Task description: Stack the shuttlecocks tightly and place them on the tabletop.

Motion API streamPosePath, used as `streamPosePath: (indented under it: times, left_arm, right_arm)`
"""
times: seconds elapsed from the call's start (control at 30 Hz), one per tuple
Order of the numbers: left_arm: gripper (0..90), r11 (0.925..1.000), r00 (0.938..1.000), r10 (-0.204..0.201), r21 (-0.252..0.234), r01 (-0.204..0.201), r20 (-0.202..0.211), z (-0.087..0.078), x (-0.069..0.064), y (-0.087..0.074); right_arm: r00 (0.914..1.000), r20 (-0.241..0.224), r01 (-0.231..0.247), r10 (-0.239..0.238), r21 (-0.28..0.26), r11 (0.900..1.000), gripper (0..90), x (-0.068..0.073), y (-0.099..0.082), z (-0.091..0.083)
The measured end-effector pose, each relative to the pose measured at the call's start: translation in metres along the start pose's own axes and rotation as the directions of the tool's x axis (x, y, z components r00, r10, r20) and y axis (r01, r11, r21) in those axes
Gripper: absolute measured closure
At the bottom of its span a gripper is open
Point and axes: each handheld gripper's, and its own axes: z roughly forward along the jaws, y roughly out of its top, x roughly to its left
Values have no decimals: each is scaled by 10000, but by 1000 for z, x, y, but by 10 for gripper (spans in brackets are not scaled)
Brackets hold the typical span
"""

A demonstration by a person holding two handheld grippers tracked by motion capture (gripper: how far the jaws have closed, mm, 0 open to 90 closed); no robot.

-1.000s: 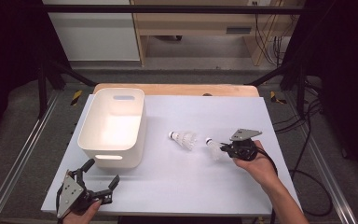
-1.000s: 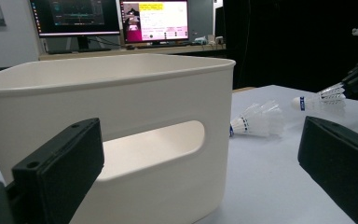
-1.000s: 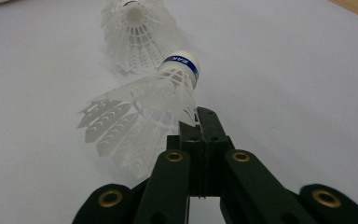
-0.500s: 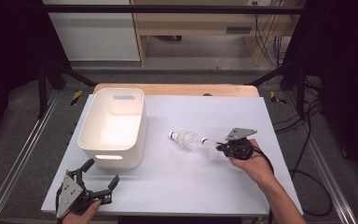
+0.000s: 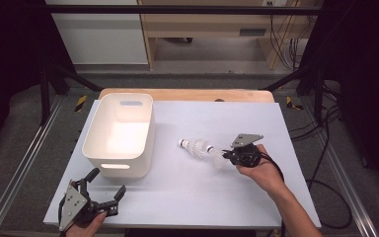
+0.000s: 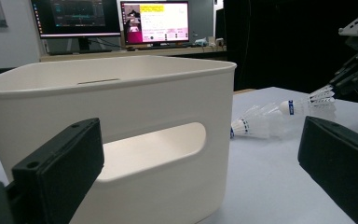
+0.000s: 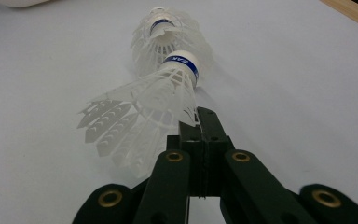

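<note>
Two white shuttlecocks with blue-banded corks are on the white table right of centre. The far shuttlecock (image 5: 192, 146) (image 7: 163, 32) (image 6: 256, 126) lies on the table. My right gripper (image 5: 227, 155) (image 7: 205, 116) is shut on the skirt edge of the near shuttlecock (image 5: 216, 155) (image 7: 168, 88) (image 6: 307, 105). Its cork points at the far one and nearly touches its skirt. My left gripper (image 5: 107, 181) (image 6: 200, 140) stands open at the front left, with nothing between its fingers. It faces the handle side of the white bin (image 5: 118, 133) (image 6: 121, 93).
The bin has a cut-out handle in its near wall, and its inside looks bare. A wooden board (image 5: 187, 94) runs along the table's far edge. Monitors (image 6: 154, 21) stand behind the bin in the left gripper view. Metal rails flank the table.
My right gripper has shifted slightly left with the shuttlecock, bringing it closer to the lying one. The left gripper has kept still.
</note>
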Motion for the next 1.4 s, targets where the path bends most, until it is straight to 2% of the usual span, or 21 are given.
streamPosePath:
  times: [0.47, 0.67, 0.83, 1.4]
  left_arm:
    - [3, 10000, 10000, 32, -1, -32, 61, 1, -2, 0]
    - [3, 10000, 10000, -27, -19, 28, 67, 2, -3, 0]
    - [3, 10000, 10000, 39, -7, -39, 71, 2, -4, 1]
    - [2, 10000, 10000, -14, -15, 14, 47, 1, -3, 0]
  right_arm:
    - [9998, -126, 177, -175, 162, 9997, 900, 3, 6, 7]
    - [9992, -78, 400, -400, 26, 9992, 900, 5, 11, 7]
    - [9982, -129, 582, -579, 227, 9980, 900, 7, 9, 12]
    - [9955, -232, 923, -919, 173, 9956, 900, 13, 10, 17]
